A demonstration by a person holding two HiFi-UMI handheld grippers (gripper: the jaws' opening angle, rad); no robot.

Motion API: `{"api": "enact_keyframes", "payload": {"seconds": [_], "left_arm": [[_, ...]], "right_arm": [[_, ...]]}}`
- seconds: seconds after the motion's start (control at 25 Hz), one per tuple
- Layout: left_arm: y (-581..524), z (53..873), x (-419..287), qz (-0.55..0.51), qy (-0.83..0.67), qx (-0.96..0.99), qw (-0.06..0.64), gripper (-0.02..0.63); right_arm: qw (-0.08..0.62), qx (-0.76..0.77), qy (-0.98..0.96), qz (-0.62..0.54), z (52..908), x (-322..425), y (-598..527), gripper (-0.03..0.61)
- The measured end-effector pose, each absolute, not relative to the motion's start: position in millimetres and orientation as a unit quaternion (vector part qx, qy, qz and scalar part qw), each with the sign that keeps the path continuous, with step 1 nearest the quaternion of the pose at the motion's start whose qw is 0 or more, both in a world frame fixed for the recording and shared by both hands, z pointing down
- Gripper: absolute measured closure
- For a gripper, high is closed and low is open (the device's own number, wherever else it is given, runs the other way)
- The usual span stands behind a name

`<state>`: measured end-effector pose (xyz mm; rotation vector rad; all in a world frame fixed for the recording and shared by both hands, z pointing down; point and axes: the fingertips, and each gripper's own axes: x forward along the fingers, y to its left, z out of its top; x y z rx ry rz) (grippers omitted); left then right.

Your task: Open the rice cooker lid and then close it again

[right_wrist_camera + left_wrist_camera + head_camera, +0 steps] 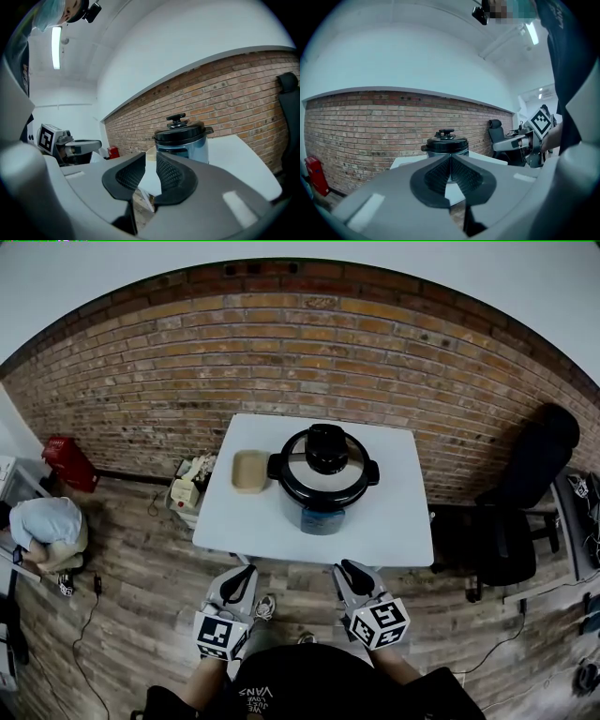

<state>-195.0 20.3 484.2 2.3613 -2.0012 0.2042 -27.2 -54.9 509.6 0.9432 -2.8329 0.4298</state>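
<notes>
A: Lid position, and which way from your claws?

B: The lid (298, 465) sits down on the rice cooker (323, 498), mid-table (403, 521). That fits a lid yet to be lifted or one put back. It lies up-frame of both your claws. Your right gripper (349, 567), nearer the knob (326, 446), shows a narrow empty slit. Your left gripper (246, 571) is pinched together, empty.

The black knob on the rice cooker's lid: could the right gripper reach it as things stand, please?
Probably yes. The right gripper hangs short of the near edge of the white table, nothing stands between it and the black knob, and its jaws are slightly apart and empty.
</notes>
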Motion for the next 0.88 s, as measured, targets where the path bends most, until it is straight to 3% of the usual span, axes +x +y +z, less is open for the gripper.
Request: {"api": "enact_keyframes", "payload": {"seconds": [0.16,0.88], "left_arm": [[24,488,-188,0.069,-0.640,0.765,0.022,0.612],[20,491,-168,0.081,-0.620,0.780,0.018,0.612]], "right_arm": [[0.066,0.314,-0.937,0.140,512,-24,-52,0.572],[0.084,0.313,-0.935,0.143,517,-15,-52,0.574]]}}
